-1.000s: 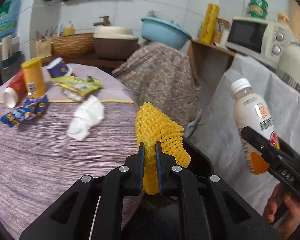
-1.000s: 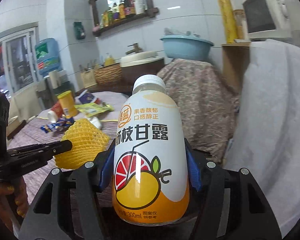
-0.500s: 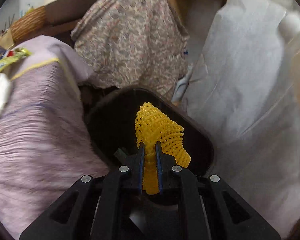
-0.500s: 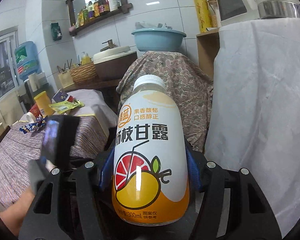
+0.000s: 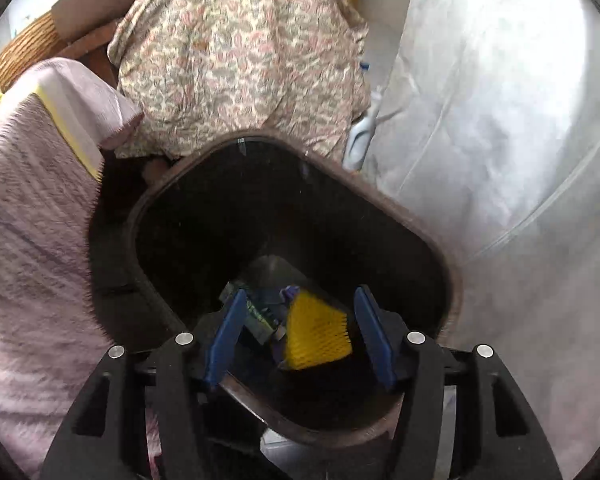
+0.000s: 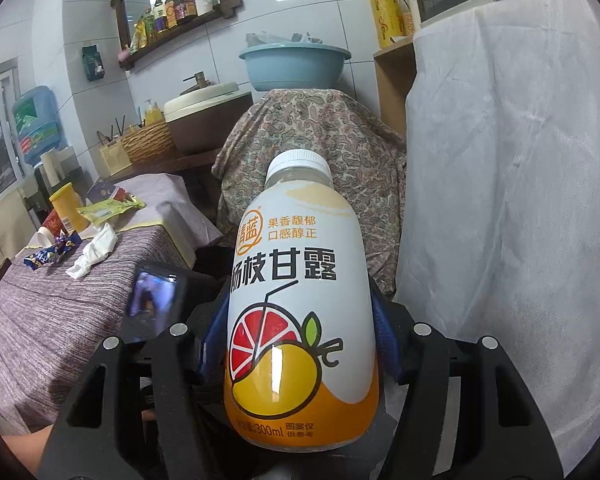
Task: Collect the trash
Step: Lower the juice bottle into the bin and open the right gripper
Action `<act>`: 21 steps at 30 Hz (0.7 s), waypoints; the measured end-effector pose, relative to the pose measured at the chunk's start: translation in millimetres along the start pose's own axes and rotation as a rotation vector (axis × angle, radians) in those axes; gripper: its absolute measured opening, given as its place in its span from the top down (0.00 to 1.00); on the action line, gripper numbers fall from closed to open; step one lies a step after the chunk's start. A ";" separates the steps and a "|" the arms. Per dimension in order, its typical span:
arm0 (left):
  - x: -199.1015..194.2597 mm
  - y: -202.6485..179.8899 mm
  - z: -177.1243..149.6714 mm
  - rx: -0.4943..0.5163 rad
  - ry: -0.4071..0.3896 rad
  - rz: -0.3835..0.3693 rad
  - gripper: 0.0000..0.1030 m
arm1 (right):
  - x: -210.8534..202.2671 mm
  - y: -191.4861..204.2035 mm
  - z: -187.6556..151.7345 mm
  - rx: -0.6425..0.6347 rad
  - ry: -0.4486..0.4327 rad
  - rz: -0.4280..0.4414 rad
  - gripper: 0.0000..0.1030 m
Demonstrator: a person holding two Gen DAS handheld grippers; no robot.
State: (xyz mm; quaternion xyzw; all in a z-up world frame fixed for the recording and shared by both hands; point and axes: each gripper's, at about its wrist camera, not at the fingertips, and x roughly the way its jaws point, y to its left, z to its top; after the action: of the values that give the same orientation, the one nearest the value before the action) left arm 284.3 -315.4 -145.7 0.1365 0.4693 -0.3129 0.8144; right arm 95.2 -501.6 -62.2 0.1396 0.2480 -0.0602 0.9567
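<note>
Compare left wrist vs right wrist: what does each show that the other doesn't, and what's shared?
Left wrist only: the left gripper, jaws opening, above the dark bin, with the yellow foam net loose between the pads, inside the bin. Right wrist only: the right gripper shut on the juice bottle, plus wrappers and tissue on the table. Both: the paisley cloth, white cover, purple tablecloth.

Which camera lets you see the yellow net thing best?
The left wrist view. It looks straight down into the dark trash bin, and the yellow foam net shows clearly down inside it, between the opening jaws of the left gripper and touching neither pad. The right wrist view shows none of the net.
</note>
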 end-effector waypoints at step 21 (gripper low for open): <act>-173.2 38.2 -27.0 -0.130 -0.381 0.054 0.22 | 156.1 30.7 -32.2 -0.090 0.415 0.126 0.40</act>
State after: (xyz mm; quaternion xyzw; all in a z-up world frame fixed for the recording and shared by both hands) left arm 227.3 -206.1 -15.3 0.0345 0.3222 -0.2804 0.9035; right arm 221.9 -470.0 -158.6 0.1213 0.4327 0.0410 0.8924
